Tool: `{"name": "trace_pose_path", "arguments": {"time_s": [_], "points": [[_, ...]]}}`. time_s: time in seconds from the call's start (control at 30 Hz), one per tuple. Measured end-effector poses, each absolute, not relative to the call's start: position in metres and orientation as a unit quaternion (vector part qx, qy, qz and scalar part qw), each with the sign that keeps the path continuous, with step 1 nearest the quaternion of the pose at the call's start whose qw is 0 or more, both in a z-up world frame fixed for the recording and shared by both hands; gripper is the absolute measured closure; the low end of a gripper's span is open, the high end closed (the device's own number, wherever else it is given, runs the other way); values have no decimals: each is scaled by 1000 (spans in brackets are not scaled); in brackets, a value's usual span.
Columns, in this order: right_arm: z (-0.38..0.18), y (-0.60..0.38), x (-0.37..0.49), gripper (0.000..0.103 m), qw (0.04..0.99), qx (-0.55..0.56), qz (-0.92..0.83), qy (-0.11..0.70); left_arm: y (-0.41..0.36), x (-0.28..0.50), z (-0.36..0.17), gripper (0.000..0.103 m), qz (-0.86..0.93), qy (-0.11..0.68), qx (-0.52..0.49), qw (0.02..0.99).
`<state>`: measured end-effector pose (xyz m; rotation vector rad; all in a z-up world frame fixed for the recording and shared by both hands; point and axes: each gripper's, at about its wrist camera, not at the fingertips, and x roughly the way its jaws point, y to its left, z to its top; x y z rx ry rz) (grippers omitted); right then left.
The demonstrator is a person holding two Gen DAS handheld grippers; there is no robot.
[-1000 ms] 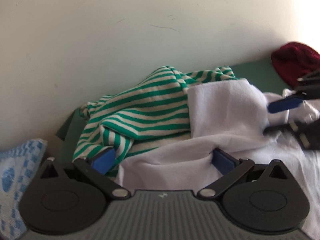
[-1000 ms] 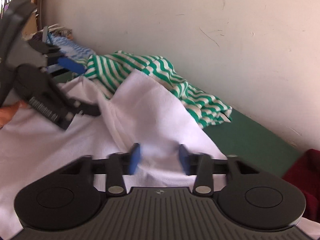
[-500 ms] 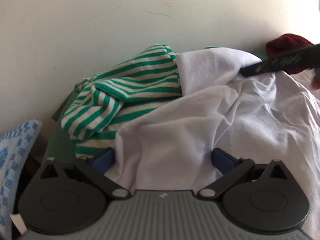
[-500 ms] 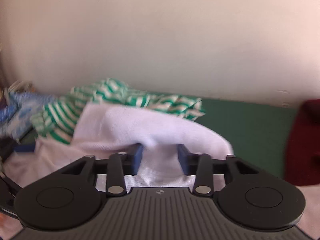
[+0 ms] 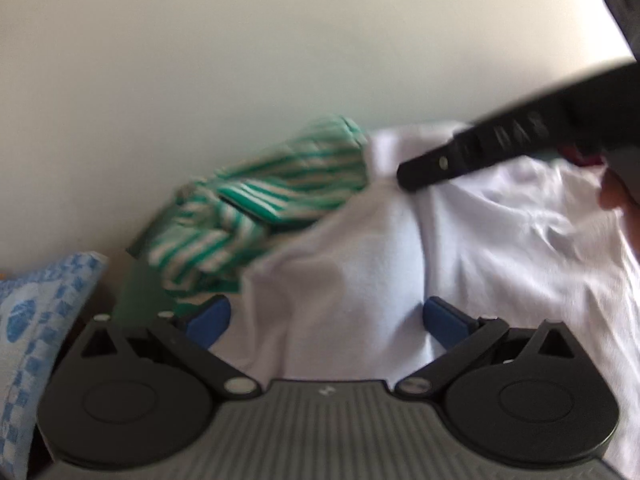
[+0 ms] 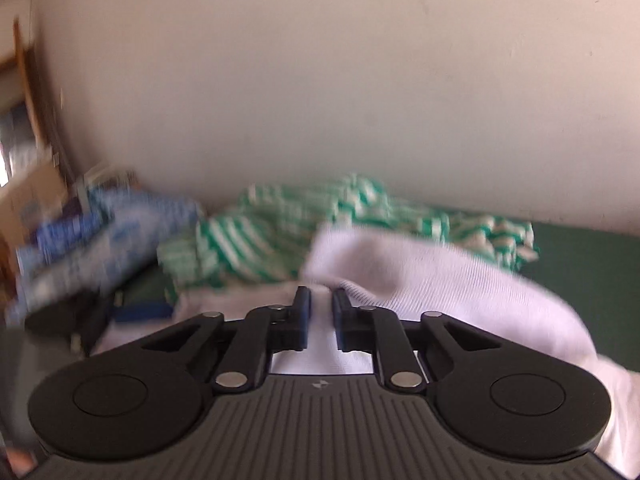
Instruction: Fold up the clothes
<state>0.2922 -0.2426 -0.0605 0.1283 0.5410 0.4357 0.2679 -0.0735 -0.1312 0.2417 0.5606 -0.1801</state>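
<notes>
Right claw [image 6: 320, 300] just closed, pinching white garment [image 6: 440, 280] edge.

— The right gripper [image 6: 320, 312] is closing its jaws again, isn't it?

— Yes, they are narrowing after spreading, with the white garment [image 6: 420, 276] bunching between them.

— And the other one?

— The white cloth is now covering the whole gap between the left gripper [image 5: 326, 316] jaws, hiding the green-striped shirt [image 5: 256, 208] there.

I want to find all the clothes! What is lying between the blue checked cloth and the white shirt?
The green striped top lies bunched between the blue checked cloth and the white shirt; the right wrist view shows it.
</notes>
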Motion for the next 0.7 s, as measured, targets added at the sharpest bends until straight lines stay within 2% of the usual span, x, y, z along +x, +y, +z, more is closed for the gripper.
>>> {"name": "trace_pose_path", "arguments": {"time_s": [0.1,0.13,0.2,0.27,0.3,0.37,0.53,0.57,0.6,0.7], "points": [[-66,-237,311,95,939,47,192,281,-70,274,-133,1,-78,292,113,947],[-69,-237,313,98,936,39,194,289,-70,277,-134,1,-81,299,113,944],[-65,-241,305,97,941,38,193,276,-67,276,-133,11,-86,289,110,947],[-54,-253,287,88,942,66,205,257,-62,266,-130,13,-98,273,105,951],[-51,-259,278,84,940,72,209,258,-60,260,-128,9,-106,264,103,953],[-50,-268,262,56,936,70,214,271,-55,256,-119,0,-143,255,87,952],[-64,-273,233,58,935,44,194,293,-65,263,-94,1,-197,238,100,946],[-69,-271,230,59,935,49,190,297,-68,274,-95,5,-208,254,110,938],[-72,-273,226,59,934,62,187,299,-70,285,-99,14,-219,274,117,929],[-77,-279,214,59,928,109,183,304,-75,305,-115,34,-225,314,147,910]]}}
